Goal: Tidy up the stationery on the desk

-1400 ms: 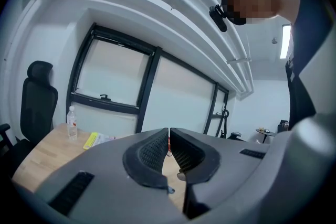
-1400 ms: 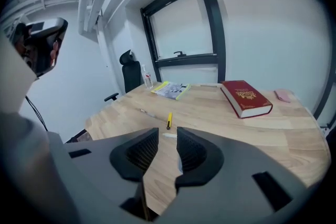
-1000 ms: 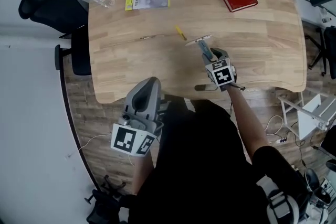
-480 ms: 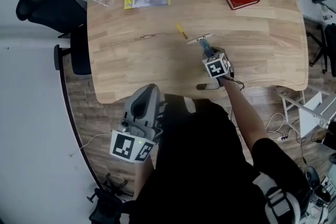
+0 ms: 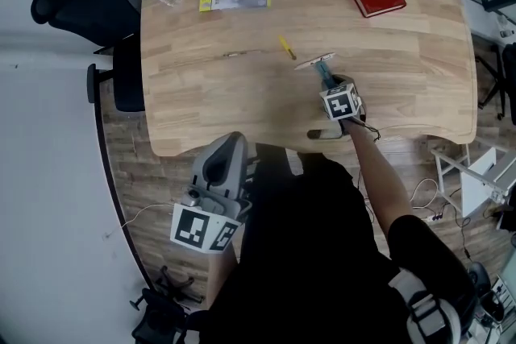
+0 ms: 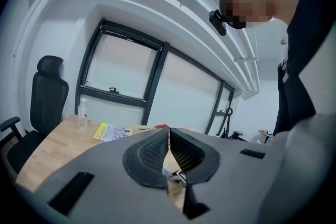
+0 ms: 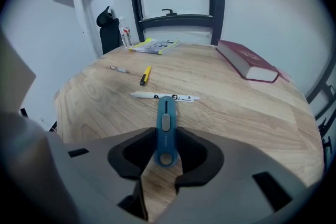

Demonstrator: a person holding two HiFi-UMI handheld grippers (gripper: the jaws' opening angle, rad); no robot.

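The right claw [image 7: 166,150] has sunk to the surface [image 7: 241,113], and its jaws have just been closing. They now pinch the blue cutter [image 7: 165,122], which points ahead at the pen [image 7: 164,96]. Lifting looks next. The left claw [image 6: 168,139] is shut and empty.

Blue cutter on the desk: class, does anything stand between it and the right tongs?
Nothing visible does. The blue cutter lies between the right tongs, whose jaws have just been closing onto its sides. The white pen lies crosswise beyond its far end.
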